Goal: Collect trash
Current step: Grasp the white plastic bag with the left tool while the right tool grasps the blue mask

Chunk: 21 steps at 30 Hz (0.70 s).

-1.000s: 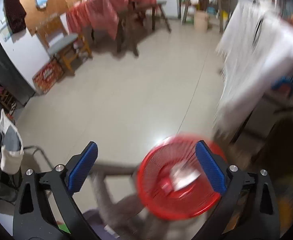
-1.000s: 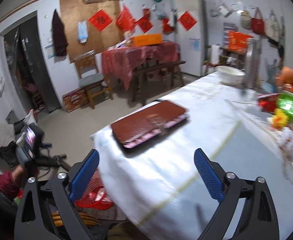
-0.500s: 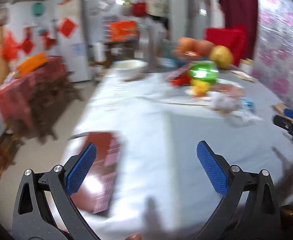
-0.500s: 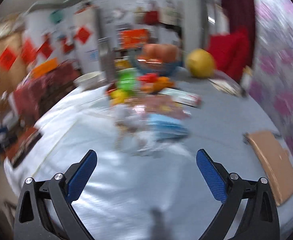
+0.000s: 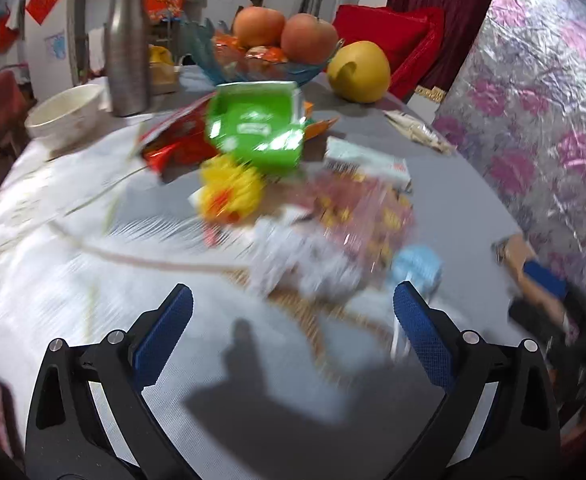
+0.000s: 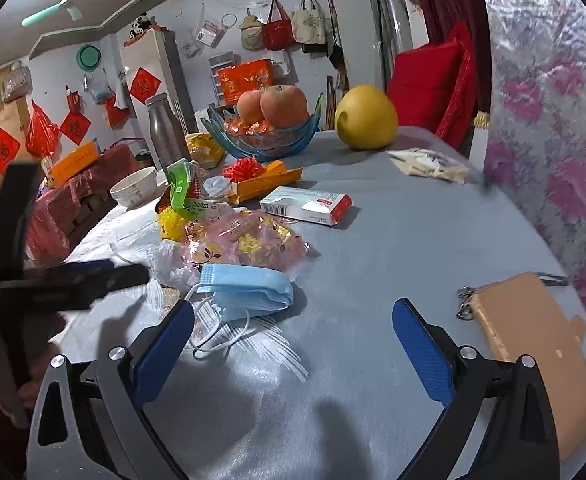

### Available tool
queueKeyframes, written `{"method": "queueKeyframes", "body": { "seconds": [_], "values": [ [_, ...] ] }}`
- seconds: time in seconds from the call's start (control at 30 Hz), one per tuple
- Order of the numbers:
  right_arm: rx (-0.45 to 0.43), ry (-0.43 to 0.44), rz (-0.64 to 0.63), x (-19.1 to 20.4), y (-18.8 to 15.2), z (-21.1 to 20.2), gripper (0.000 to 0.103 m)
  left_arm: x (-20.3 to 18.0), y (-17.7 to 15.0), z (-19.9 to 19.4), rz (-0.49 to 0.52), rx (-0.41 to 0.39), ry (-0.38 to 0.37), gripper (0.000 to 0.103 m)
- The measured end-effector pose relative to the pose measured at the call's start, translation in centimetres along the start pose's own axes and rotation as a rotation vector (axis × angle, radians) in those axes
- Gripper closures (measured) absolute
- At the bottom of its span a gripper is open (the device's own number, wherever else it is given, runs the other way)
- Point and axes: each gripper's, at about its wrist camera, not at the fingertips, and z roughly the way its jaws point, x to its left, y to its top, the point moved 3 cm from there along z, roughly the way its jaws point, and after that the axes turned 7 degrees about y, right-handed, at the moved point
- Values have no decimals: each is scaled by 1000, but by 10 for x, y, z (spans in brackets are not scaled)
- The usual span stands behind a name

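Right gripper (image 6: 293, 324): I've got both jaws spread wide, nothing between them, hanging over the grey table (image 6: 393, 248).
Left gripper (image 5: 293, 312): spread and empty too; my view here is smeared by motion.
Trash: blue face mask (image 6: 247, 290) at the near edge of the wrapper pile (image 6: 245, 242).
Bearing: just ahead of my right tongs, off toward the left finger (image 6: 165, 344).
Long axis: mask runs crosswise to my fingers.
Nearer hand: right, I reckon.

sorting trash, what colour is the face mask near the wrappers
Light blue with white ear loops; the face mask shows best in the right wrist view.
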Motion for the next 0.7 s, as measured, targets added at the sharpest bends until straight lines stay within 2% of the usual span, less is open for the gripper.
{"method": "queueKeyframes", "body": {
  "seconds": [0.07,0.1,0.13,0.17,0.2,0.27,0.43,0.5,0.57,0.63,0.7],
  "values": [
    [11,13,16,-1,0,3,5,-3,7,16,-3,13,16,10],
    [10,21,15,-1,1,3,5,-2,9,20,-5,20,19,23],
    [12,21,8,0,0,5,5,0,9,25,-10,33,14,41],
    [19,20,1,2,0,6,5,5,7,29,-25,50,-4,49],
    [27,24,-5,3,0,8,5,9,5,30,-37,55,-16,61],
    [32,42,-7,3,0,9,5,24,-2,23,-60,53,-23,69],
    [56,67,15,2,-1,12,5,53,-20,-5,-84,33,4,71],
    [61,66,12,3,0,13,5,55,-26,-10,-78,41,2,70],
    [69,57,3,5,-1,15,5,48,-28,-11,-61,43,-13,59],
    [74,49,-5,7,-1,16,5,40,-24,-9,-48,29,-6,26],
    [74,39,-4,6,-1,16,5,32,-17,-7,-38,2,20,13]
  ]
}}
